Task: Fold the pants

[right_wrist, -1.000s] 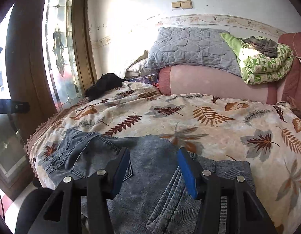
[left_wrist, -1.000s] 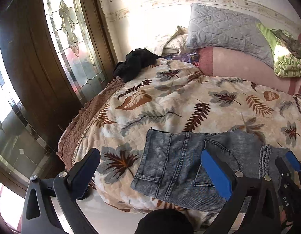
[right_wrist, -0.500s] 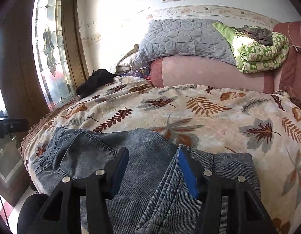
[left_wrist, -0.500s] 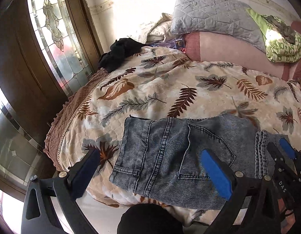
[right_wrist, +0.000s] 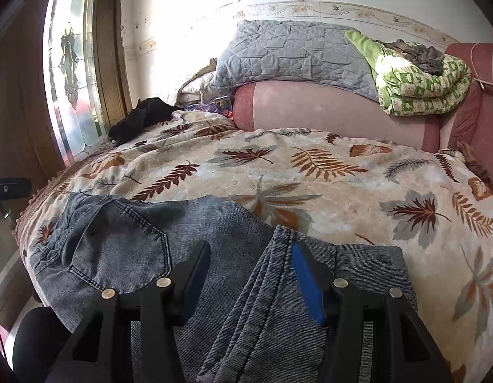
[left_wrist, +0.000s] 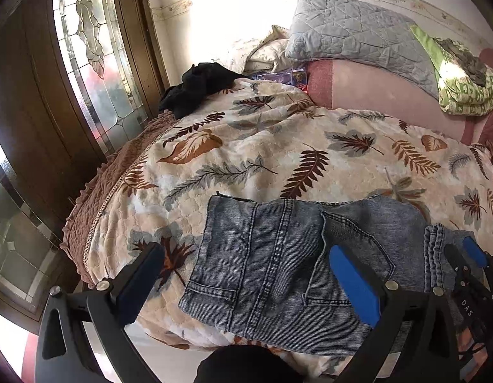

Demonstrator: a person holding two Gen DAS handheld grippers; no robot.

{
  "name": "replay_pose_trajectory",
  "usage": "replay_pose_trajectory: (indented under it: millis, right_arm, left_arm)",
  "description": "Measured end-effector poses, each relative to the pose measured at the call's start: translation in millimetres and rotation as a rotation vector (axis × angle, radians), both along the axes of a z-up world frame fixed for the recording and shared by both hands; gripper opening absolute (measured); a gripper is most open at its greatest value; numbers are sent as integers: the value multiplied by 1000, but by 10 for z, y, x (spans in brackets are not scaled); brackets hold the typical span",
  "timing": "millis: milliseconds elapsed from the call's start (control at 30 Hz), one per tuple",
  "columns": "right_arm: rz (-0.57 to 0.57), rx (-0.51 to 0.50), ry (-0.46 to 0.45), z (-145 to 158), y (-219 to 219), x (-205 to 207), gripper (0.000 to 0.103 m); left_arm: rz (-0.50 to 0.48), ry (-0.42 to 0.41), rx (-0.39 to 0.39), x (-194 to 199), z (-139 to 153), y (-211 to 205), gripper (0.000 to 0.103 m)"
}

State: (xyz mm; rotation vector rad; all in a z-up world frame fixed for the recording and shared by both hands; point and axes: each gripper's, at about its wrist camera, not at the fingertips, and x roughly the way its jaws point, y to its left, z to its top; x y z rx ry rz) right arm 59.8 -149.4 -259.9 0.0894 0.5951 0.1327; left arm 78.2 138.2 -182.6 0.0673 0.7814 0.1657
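just ahead of both claws, at the near edge of the bed, lie the jeans (left_wrist: 278, 265), spread on the leaf-print quilt (left_wrist: 246, 159) with the waistband end off to the left claw's side and a stack of folded leg layers (right_wrist: 272, 287) toward the right claw's side.

the left claw (left_wrist: 246, 284) hangs above the seat of the jeans, its jaws spread wide with nothing between them. the right claw (right_wrist: 249, 281) hovers low over the folded layers, jaws about half apart, also holding nothing; its blue pad (right_wrist: 307, 284) sits just beside the folded edge, though i cannot tell whether it touches the cloth.

that denim looks thick and floppy to me: soft enough to bend anywhere, heavy enough to sag from a single pinch, and not slippery, so it should stay where it is laid. i would take it by the stacked leg edge with one claw and by the waistband corner near the belt loop (left_wrist: 211, 293) with the other, since seams give the firmest bite.

the left view shows the whole waistband side, the back pocket (left_wrist: 352, 255) and the other claw at its right edge. the right view shows the layered fold up close and the bare stretch of quilt beyond it. a black garment (right_wrist: 141, 121) lies well beyond both claws, by the glass door.
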Motion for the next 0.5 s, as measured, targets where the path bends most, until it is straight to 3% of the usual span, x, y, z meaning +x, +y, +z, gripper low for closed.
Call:
replay_pose_trajectory:
  millis: [300,500]
  right_arm:
    - [-10,-53,-63,338,-38,-137,57]
    - [-37,-70,-55,296,-194,-166,57]
  left_arm:
    - [57,-5,1,-19,-21,317,103]
    - [73,12,25,12,-68,349,103]
